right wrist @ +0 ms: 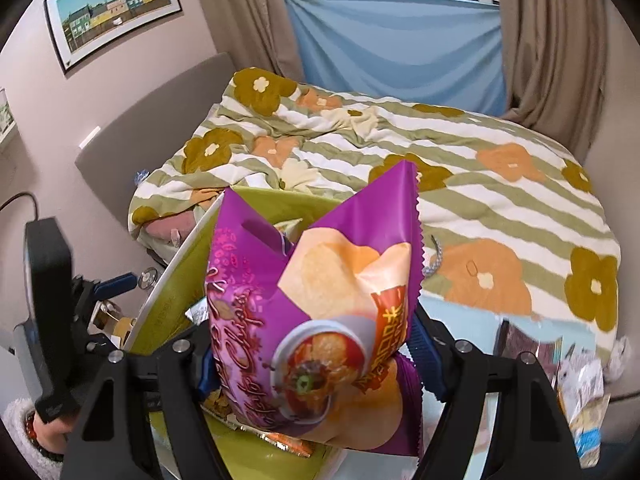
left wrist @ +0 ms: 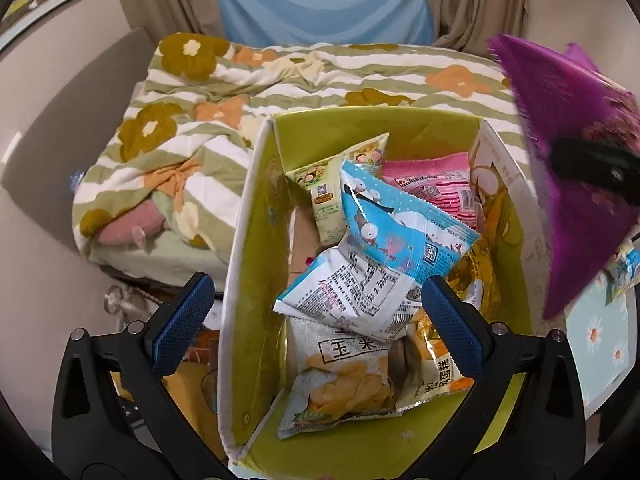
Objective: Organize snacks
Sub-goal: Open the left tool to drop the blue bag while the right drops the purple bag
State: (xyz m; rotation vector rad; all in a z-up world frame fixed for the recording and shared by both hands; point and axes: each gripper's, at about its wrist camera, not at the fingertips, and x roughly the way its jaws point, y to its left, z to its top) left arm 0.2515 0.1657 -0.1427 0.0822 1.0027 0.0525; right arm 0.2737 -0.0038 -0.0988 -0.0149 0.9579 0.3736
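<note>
Gripping a purple chip bag (right wrist: 320, 320), the right claw (right wrist: 316, 364) holds it over the green box (left wrist: 256, 264). The left claw (left wrist: 316, 320) hangs released above the snack packets (left wrist: 384, 232) inside.

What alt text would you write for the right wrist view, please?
The right hand-held gripper holds a purple chip bag above a green storage box. Behind lies a bed with a flowered striped blanket; the left hand-held gripper is at the left edge.
</note>
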